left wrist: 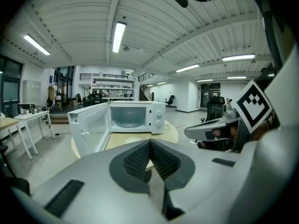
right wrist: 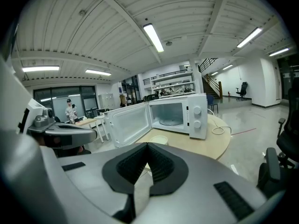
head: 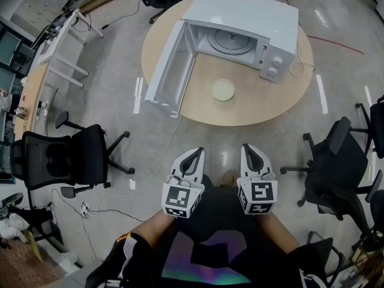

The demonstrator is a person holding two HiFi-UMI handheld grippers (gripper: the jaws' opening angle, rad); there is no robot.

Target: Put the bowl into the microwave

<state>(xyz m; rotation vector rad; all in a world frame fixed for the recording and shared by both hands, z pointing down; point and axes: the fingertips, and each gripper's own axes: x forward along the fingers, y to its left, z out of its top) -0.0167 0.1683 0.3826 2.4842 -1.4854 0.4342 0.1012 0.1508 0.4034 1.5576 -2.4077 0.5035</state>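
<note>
plainly upright bowl (head: 223, 89) before open microwave (head: 240, 29)

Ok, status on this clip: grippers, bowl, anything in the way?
Both shut and empty, left gripper and right gripper, held short of the table. Bowl on the table, before the microwave, door wide open. Nothing in the way.

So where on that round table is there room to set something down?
The widest bare patch of table lies right of the bowl, between the microwave and the near edge. A narrower strip runs in front of the bowl. The left is crowded by the open door; a cable loops at the right rim.
</note>
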